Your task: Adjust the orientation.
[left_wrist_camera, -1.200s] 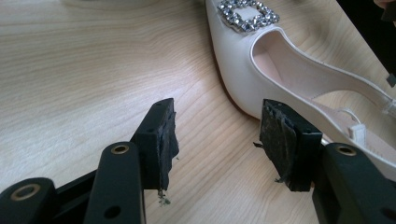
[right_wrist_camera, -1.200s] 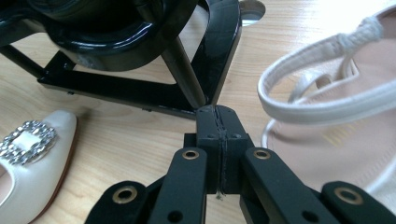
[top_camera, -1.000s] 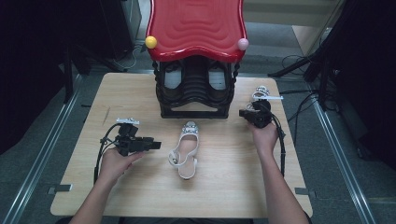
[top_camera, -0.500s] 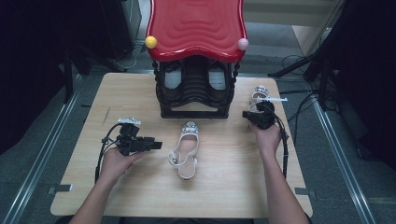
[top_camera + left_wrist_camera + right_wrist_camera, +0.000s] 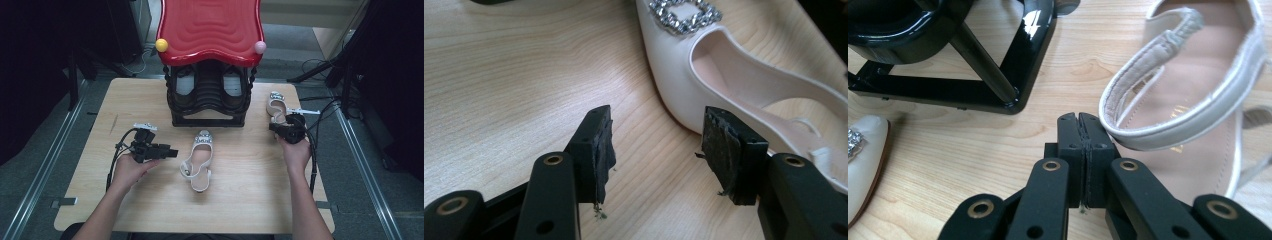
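On the wooden table (image 5: pixel 125 100) our left tongs (image 5: pixel 659 145) sit spread just beside the middle shoe (image 5: pixel 734 85), toe toward the rack; our right tongs (image 5: pixel 1081 145), pressed together, touch the other shoe's (image 5: pixel 1198 75) heel strap

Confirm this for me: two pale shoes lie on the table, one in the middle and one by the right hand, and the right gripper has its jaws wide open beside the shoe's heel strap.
One thing is wrong: the right gripper is shut, its jaws pressed together with nothing between them, as the right gripper view shows. The rest stands: it sits beside the heel strap of the right shoe, and the other shoe lies mid-table.
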A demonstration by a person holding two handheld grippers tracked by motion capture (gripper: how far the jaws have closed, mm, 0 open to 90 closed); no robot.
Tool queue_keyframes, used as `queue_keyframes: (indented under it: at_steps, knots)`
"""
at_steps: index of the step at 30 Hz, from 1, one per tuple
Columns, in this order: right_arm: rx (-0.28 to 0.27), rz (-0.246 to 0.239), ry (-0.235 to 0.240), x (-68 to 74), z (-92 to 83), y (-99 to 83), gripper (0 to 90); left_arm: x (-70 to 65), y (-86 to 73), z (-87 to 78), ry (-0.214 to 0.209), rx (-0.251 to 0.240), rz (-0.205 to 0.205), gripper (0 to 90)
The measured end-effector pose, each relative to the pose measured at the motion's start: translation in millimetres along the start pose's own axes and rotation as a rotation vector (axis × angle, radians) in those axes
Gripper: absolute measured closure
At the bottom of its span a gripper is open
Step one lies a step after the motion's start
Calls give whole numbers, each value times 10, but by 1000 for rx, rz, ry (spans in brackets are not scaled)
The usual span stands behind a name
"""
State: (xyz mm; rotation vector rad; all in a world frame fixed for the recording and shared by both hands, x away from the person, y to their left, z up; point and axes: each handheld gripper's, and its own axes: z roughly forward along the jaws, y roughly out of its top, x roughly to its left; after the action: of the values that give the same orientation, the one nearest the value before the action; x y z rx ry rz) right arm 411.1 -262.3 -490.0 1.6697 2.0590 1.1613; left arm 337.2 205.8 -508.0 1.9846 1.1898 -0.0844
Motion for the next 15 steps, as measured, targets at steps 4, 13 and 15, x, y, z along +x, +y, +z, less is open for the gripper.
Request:
queue_keyframes:
  at_steps: [4,13,15]
  knots:
    - [-3,11,-12,-56,-62,-32,895,-6,25,15,-5,2,10,465]
    - [11,8,45,4,-108,10,862,-20,30,36,3,12,18,466]
    - [0,-8,47,48,-134,41,854,-21,16,24,3,11,19,466]
